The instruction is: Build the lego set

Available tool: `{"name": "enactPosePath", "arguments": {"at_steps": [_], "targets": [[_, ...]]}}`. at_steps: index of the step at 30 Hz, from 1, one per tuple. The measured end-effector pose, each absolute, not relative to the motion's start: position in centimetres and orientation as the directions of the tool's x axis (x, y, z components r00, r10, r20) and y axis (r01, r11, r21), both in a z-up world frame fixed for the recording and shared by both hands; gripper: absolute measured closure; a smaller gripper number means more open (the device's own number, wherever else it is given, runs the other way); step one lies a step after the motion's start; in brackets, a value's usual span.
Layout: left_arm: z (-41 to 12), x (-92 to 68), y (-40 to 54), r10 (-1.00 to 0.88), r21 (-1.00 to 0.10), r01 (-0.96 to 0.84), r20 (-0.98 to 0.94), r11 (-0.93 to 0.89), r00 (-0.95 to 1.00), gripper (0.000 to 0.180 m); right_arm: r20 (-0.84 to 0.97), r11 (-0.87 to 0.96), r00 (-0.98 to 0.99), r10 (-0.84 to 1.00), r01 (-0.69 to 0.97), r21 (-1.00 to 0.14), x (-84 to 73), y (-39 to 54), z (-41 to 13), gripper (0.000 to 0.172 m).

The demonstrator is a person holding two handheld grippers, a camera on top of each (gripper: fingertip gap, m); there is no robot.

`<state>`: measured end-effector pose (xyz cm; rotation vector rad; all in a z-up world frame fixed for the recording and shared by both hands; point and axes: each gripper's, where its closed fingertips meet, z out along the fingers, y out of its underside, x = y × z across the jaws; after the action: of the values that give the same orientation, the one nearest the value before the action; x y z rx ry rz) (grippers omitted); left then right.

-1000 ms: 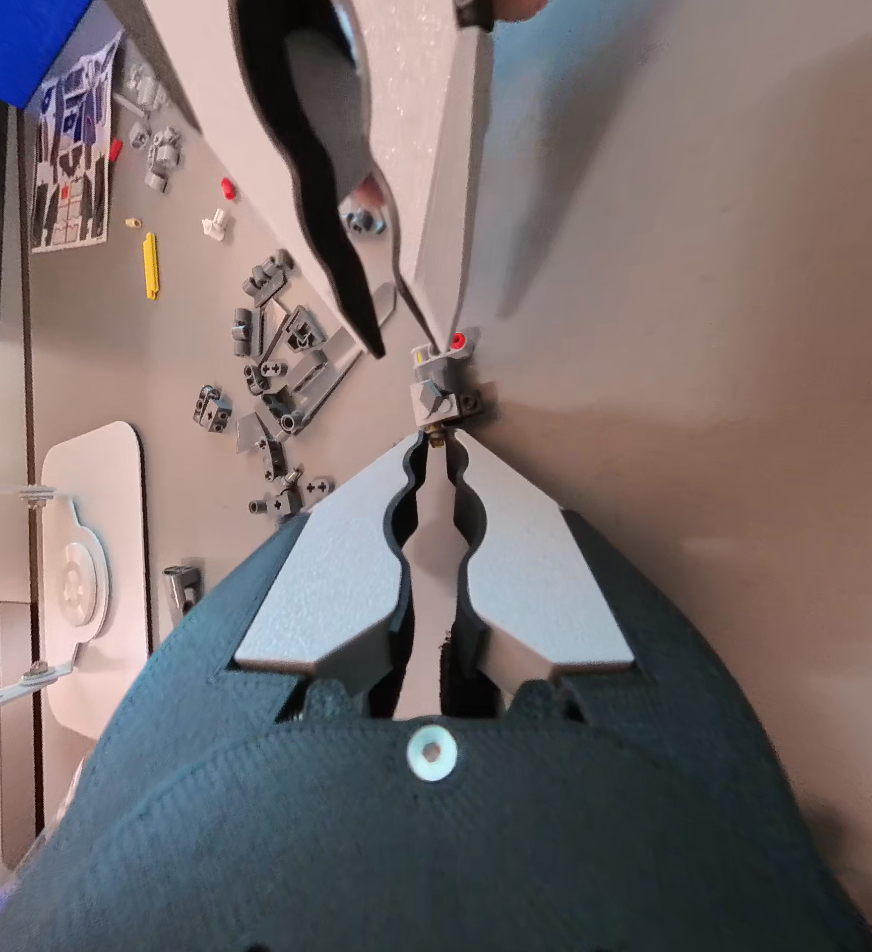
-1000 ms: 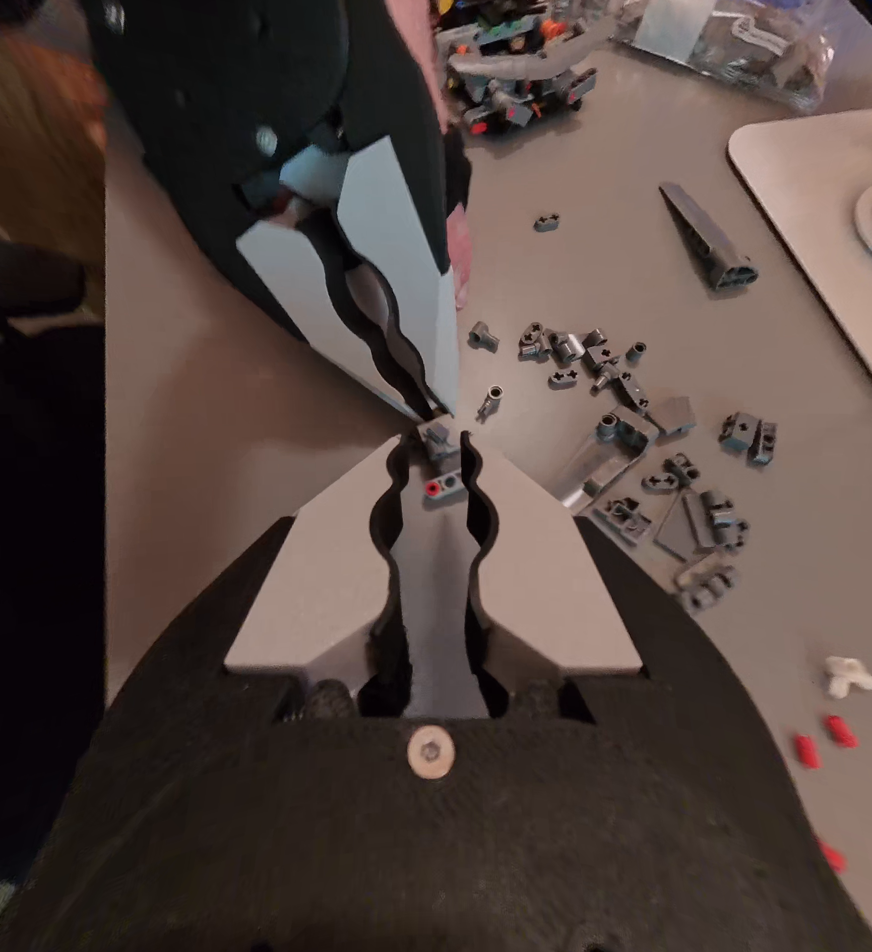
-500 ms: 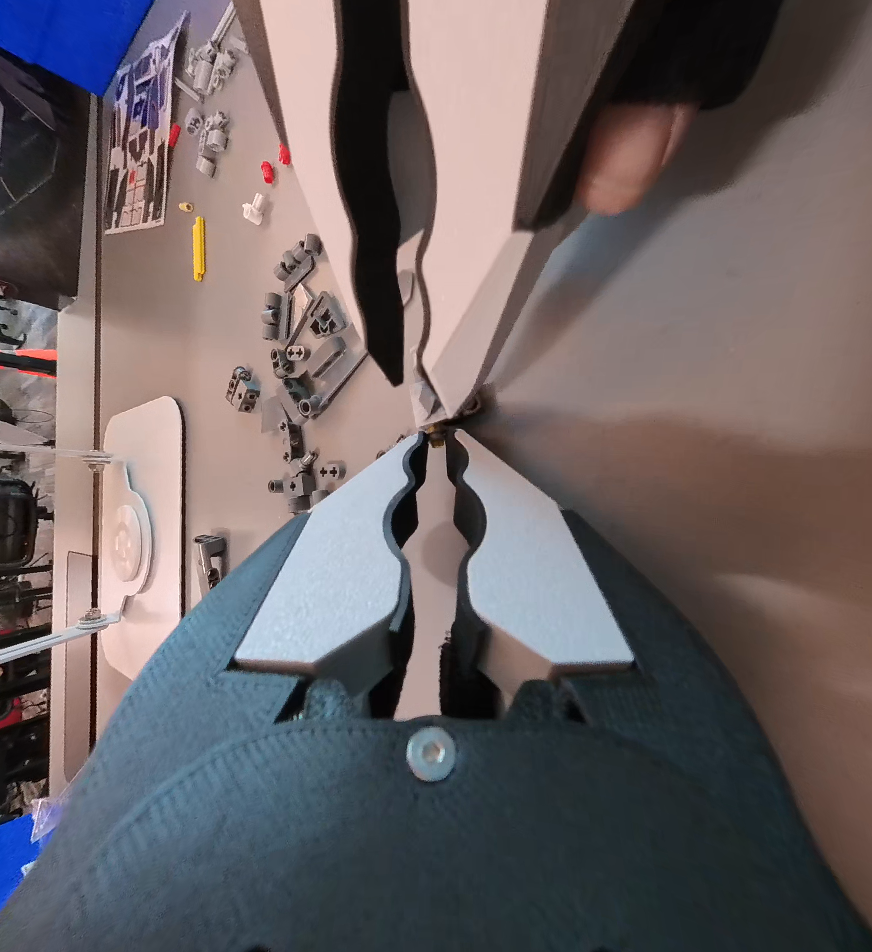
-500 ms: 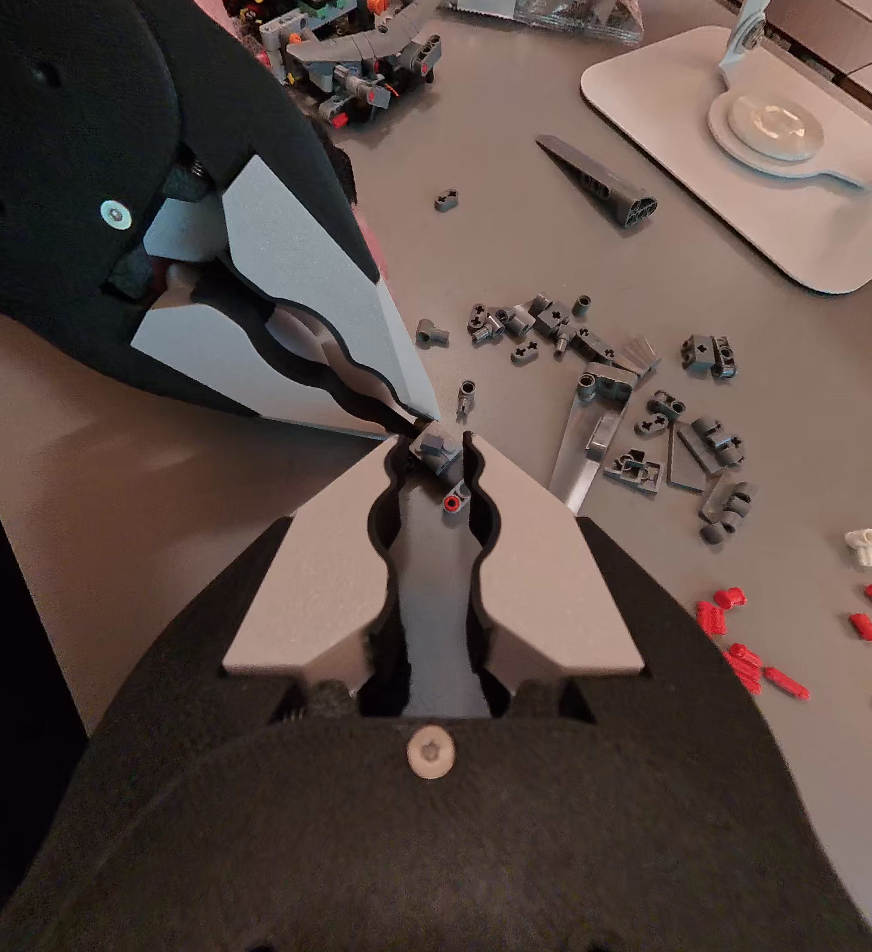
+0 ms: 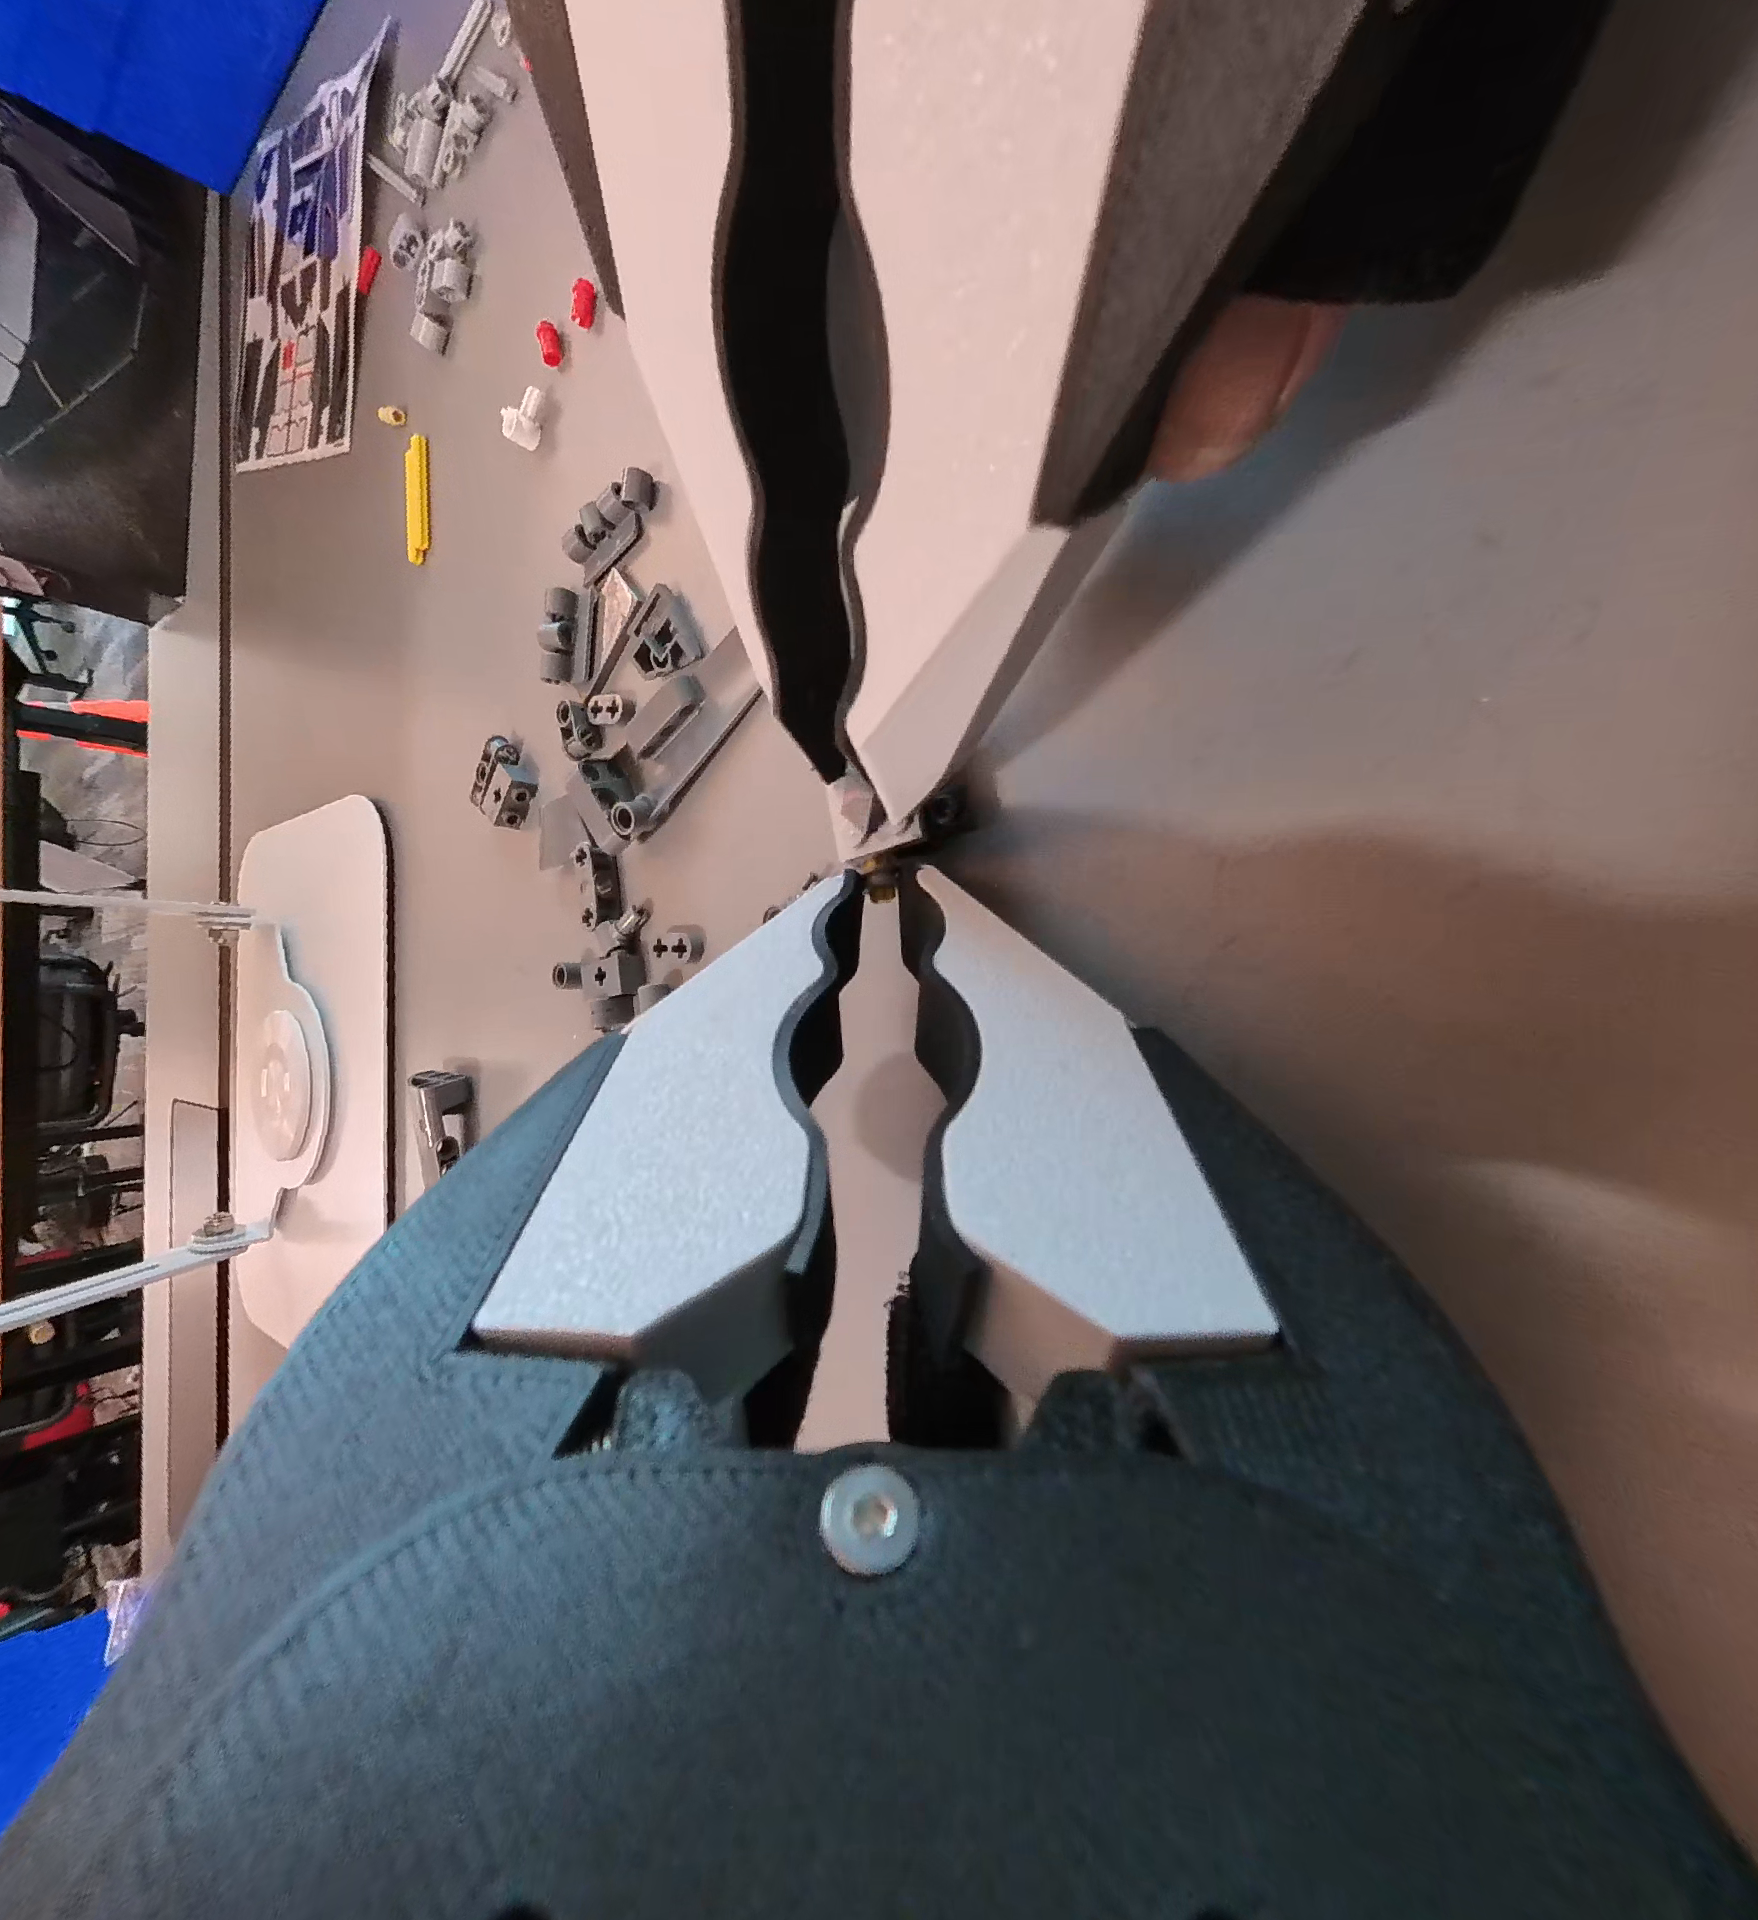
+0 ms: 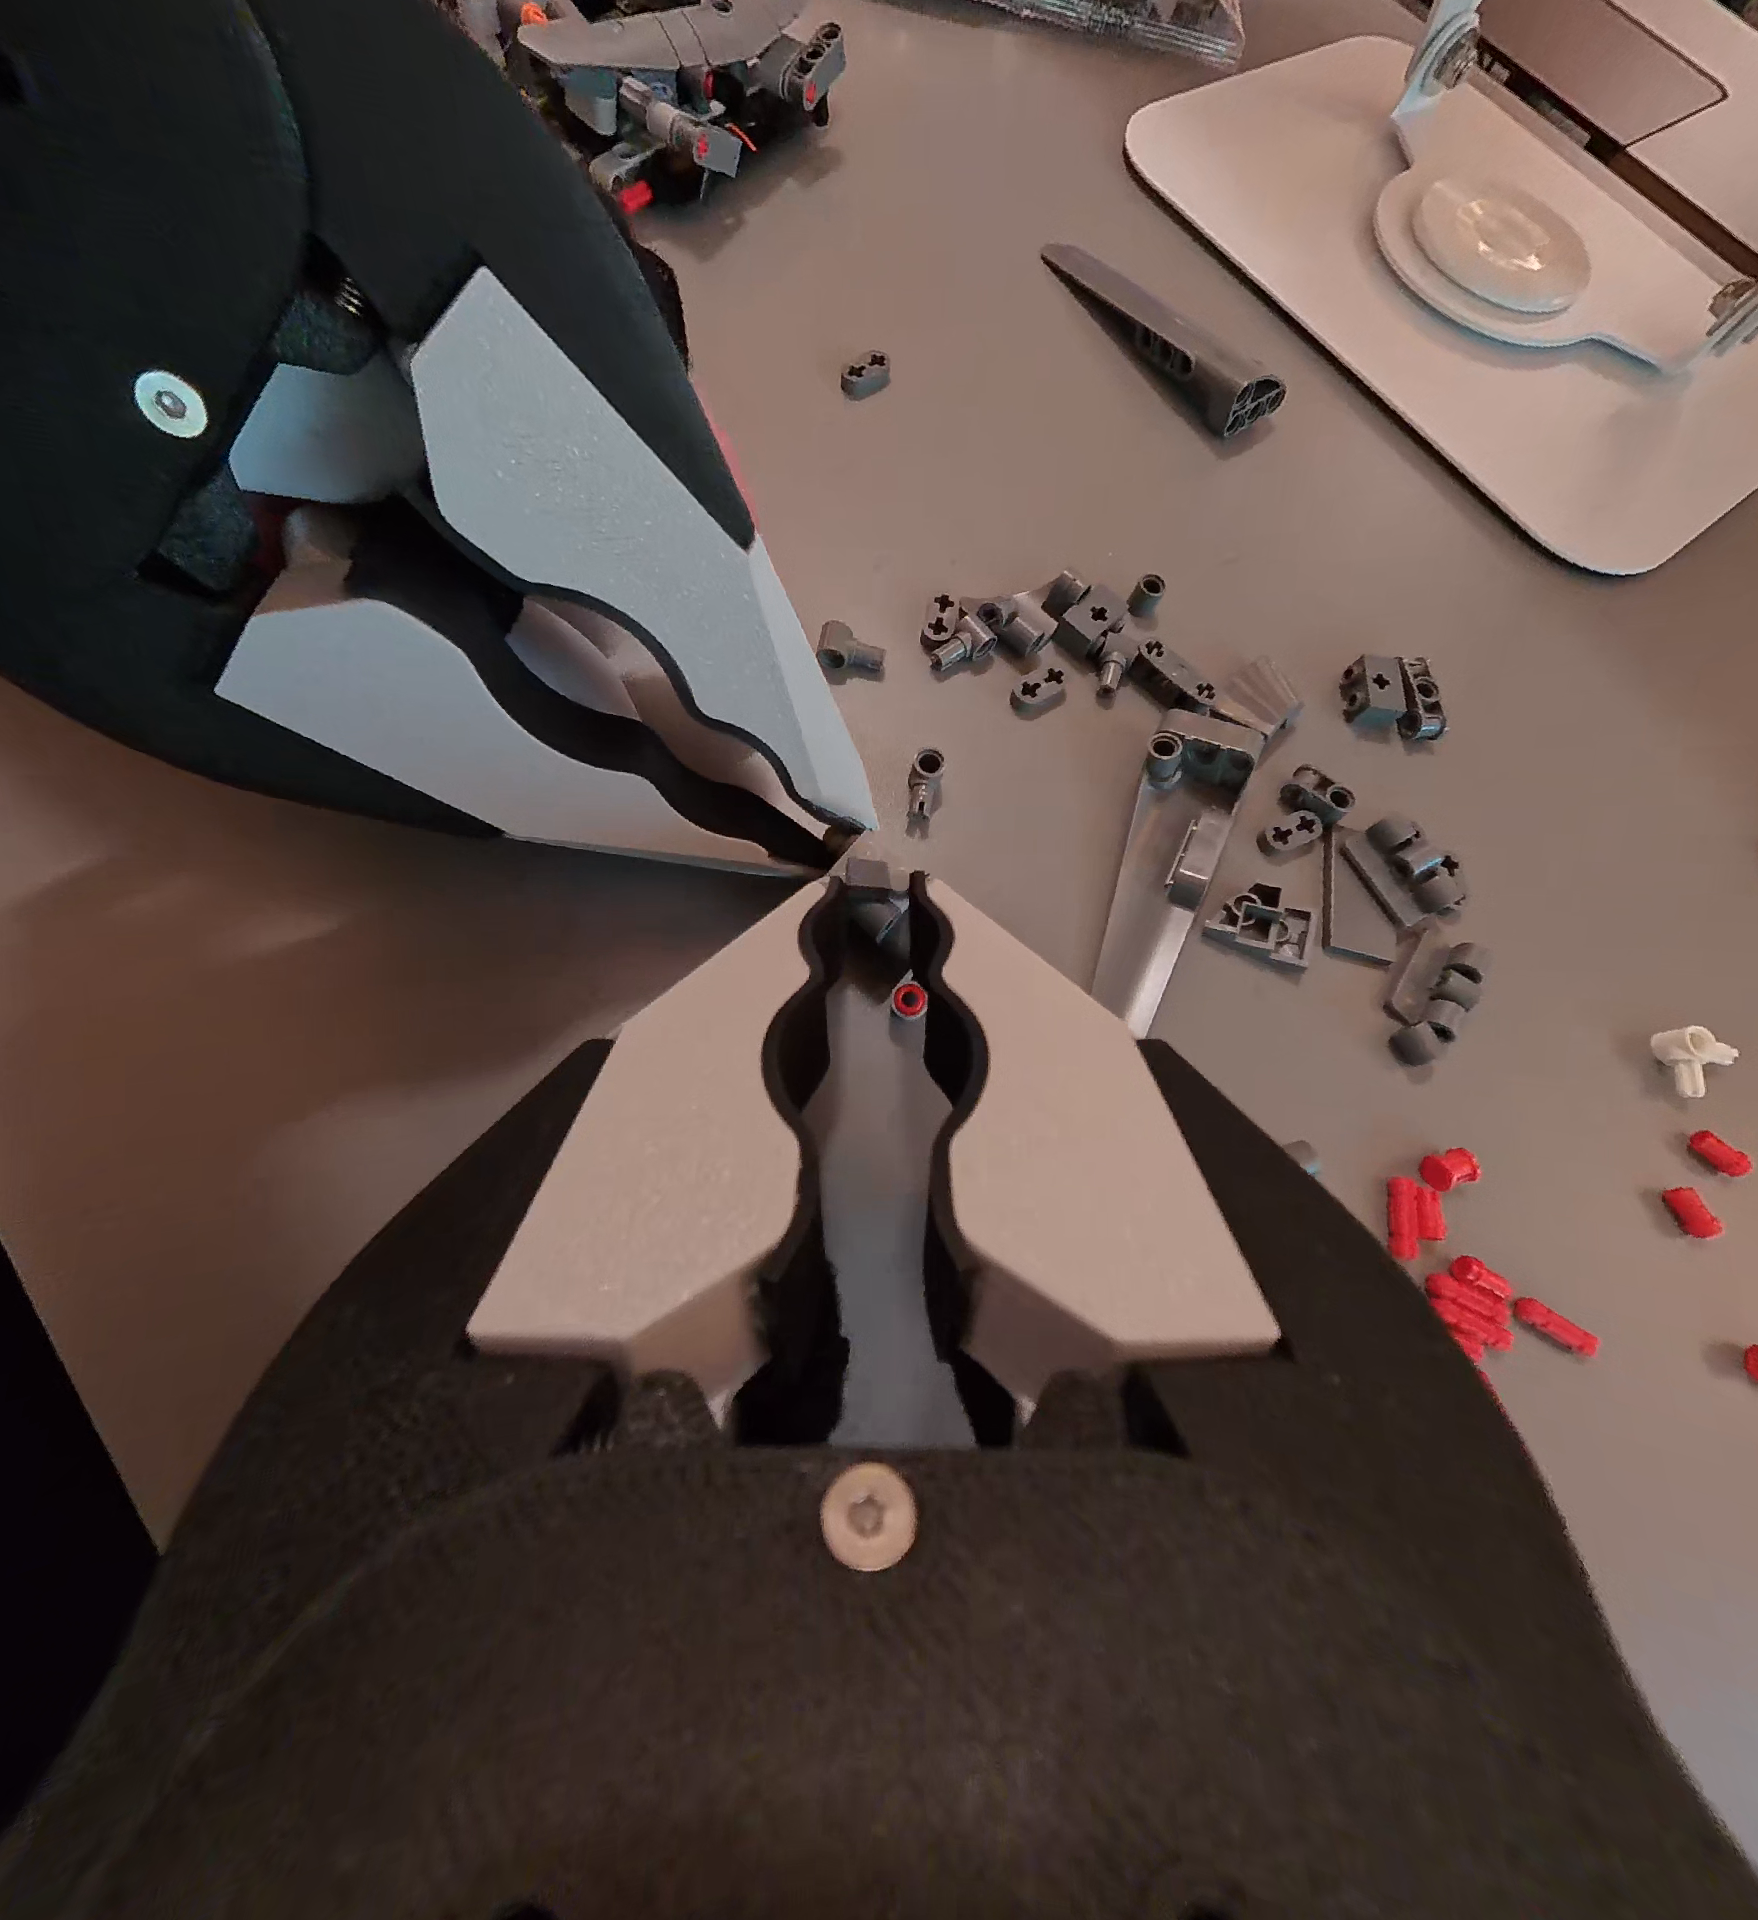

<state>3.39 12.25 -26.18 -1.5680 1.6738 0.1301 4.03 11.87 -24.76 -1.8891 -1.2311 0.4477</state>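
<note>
Grey brick assembly (image 6: pixel 880 914) pinched over the worktop (image 6: pixel 439 987)
Right claw (image 6: pixel 870 883) gripped it; left claw (image 5: pixel 880 883) was closed on a small tan pin (image 5: pixel 881 885) at its end; pressing straight along the pin's axis seemed best, loose grey pieces (image 6: pixel 1270 779) nearby

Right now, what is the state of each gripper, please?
Left gripper: jaws closed on a small tan pin.
Right gripper: jaws closed on a small grey brick assembly with a red pin.
</note>
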Motion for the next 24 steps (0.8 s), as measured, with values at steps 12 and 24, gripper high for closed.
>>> {"name": "enactPosePath", "arguments": {"at_steps": [12,24], "targets": [[-26.19,3.37,12.26,-0.783,-0.436,-0.872,-0.613,0.220,0.109,0.175,0.174,-0.156,0.457,0.872,0.597,-0.787,3.87,11.74,-24.54,0.160],[-26.19,3.35,12.26,-0.779,-0.430,-0.874,-0.619,0.225,0.105,0.175,0.205,-0.143,0.464,0.862,0.609,-0.780,3.67,11.70,-24.71,0.167]]}}
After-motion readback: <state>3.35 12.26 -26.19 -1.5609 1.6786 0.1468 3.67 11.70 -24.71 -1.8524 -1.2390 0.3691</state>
